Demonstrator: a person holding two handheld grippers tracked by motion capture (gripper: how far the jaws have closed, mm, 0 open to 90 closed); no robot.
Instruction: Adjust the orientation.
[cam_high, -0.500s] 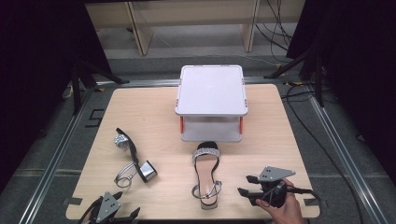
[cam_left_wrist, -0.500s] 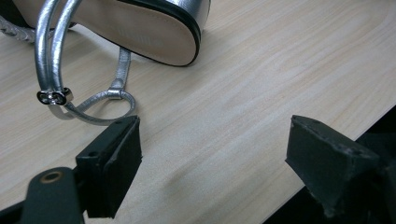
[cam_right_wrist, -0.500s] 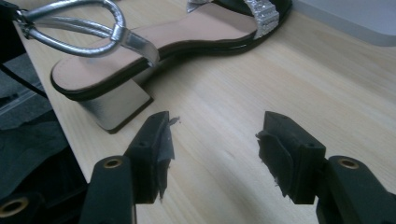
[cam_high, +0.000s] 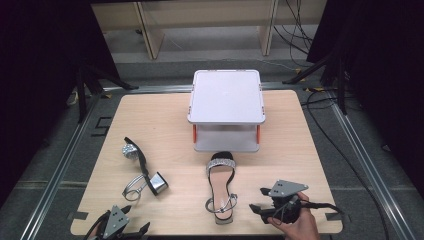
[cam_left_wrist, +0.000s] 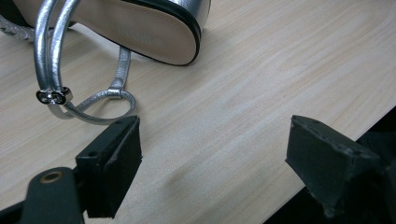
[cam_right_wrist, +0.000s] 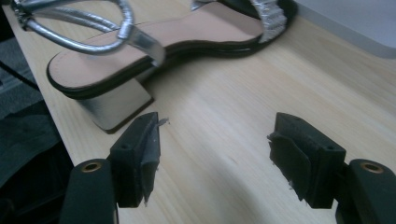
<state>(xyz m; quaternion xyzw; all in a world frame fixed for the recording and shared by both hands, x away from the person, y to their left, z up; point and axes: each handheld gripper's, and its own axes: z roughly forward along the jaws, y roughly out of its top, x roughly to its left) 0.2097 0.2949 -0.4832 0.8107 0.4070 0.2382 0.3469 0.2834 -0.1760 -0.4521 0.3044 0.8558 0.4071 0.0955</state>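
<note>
Two silver-strapped sandals lie on the wooden table (cam_high: 165, 115). One sandal (cam_high: 221, 175) stands upright in the middle, toe toward the far side, its block heel (cam_right_wrist: 114, 105) just beyond my right gripper's left jaw. The other sandal (cam_high: 144, 170) lies on its side at the left, its sole (cam_left_wrist: 140, 28) and strap loop (cam_left_wrist: 100, 105) ahead of my left gripper. My right gripper (cam_high: 257, 200) (cam_right_wrist: 217, 130) is open by the front edge, pointing at the upright sandal's heel with nothing between its jaws. My left gripper (cam_high: 131, 231) (cam_left_wrist: 212, 140) is open at the front left corner, also with nothing between them.
A white lidded box (cam_high: 226, 100) with orange latches stands at the back middle of the table. Metal rails (cam_high: 65, 170) frame the table on the floor. The table's front edge runs right under both grippers.
</note>
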